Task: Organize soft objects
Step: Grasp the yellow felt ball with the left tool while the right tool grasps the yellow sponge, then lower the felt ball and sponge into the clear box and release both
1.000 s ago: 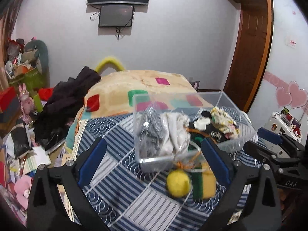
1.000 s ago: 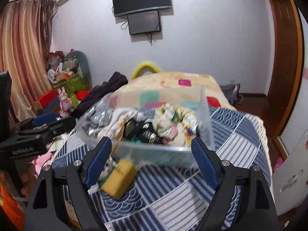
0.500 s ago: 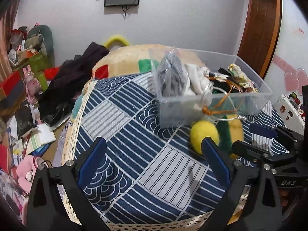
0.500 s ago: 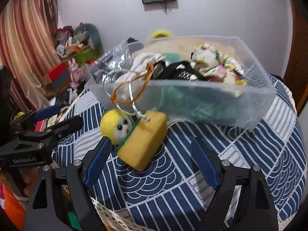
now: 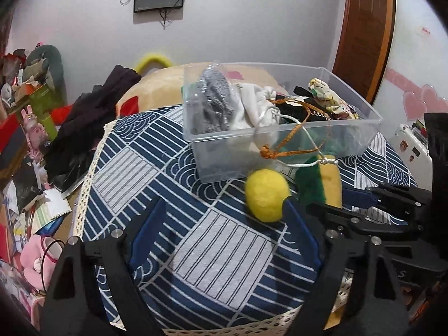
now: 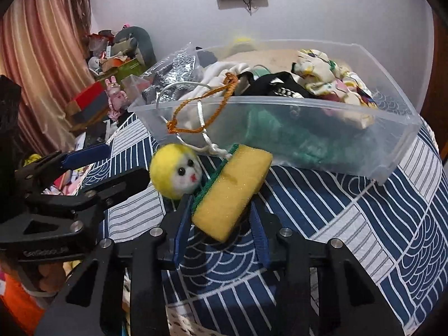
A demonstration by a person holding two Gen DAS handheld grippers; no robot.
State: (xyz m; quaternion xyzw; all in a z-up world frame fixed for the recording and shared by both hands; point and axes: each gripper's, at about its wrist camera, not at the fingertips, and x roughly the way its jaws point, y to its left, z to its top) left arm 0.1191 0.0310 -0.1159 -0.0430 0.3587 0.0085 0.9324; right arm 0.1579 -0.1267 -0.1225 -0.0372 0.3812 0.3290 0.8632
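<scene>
A yellow sponge with a green scrub side (image 6: 232,189) lies on the blue patterned cloth in front of a clear plastic bin (image 6: 308,128). My right gripper (image 6: 221,224) has its blue pads on both sides of the sponge, closing on it. A yellow felt ball with a face (image 6: 175,170) sits beside the sponge; it also shows in the left wrist view (image 5: 267,194). My left gripper (image 5: 224,232) is open and empty, its right finger next to the ball. The bin (image 5: 280,137) holds soft cloths and cords.
An orange cord loop (image 6: 207,112) and a white string (image 6: 207,142) hang over the bin's front wall onto the sponge. Dark clothes (image 5: 92,123) lie left of the cloth. Clutter covers the floor at the left (image 5: 25,168).
Both grippers have moved forward and down toward the toys. The right gripper's fingers have narrowed around the sponge. The left gripper now has the yellow ball by its right finger.
</scene>
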